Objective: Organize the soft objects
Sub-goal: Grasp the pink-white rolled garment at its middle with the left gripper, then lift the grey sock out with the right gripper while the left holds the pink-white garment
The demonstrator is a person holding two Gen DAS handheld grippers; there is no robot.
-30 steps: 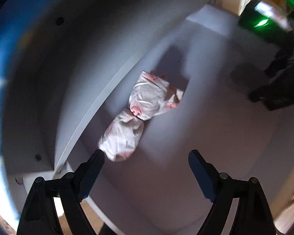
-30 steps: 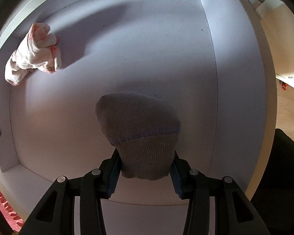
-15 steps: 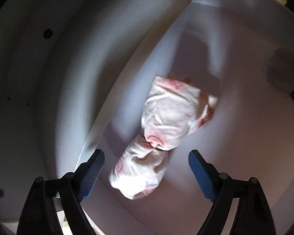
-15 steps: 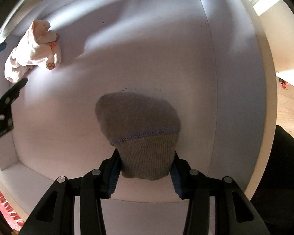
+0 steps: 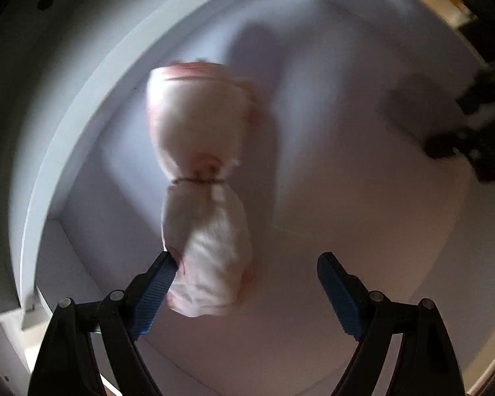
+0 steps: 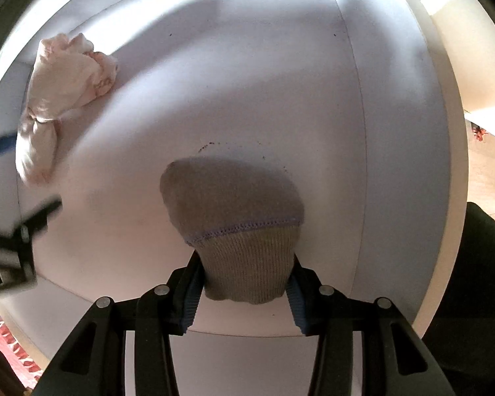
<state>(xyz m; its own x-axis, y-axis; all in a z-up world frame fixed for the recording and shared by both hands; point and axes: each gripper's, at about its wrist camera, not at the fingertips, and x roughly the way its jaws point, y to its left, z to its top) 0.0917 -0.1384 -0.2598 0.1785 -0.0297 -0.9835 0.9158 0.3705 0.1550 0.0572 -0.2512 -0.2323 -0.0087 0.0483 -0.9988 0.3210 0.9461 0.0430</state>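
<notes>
The left gripper (image 5: 244,280) is wide open, its left finger touching the tied pink-and-white cloth bundle (image 5: 201,191) near the shelf's (image 6: 247,82) left wall. The right gripper (image 6: 244,283) squeezes a gray sock (image 6: 237,217) at the front edge.

A pink and white cloth bundle (image 5: 201,194), tied in the middle, lies on the white shelf (image 5: 363,231). The left gripper (image 5: 247,277) is wide open; its left finger touches the bundle.
</notes>
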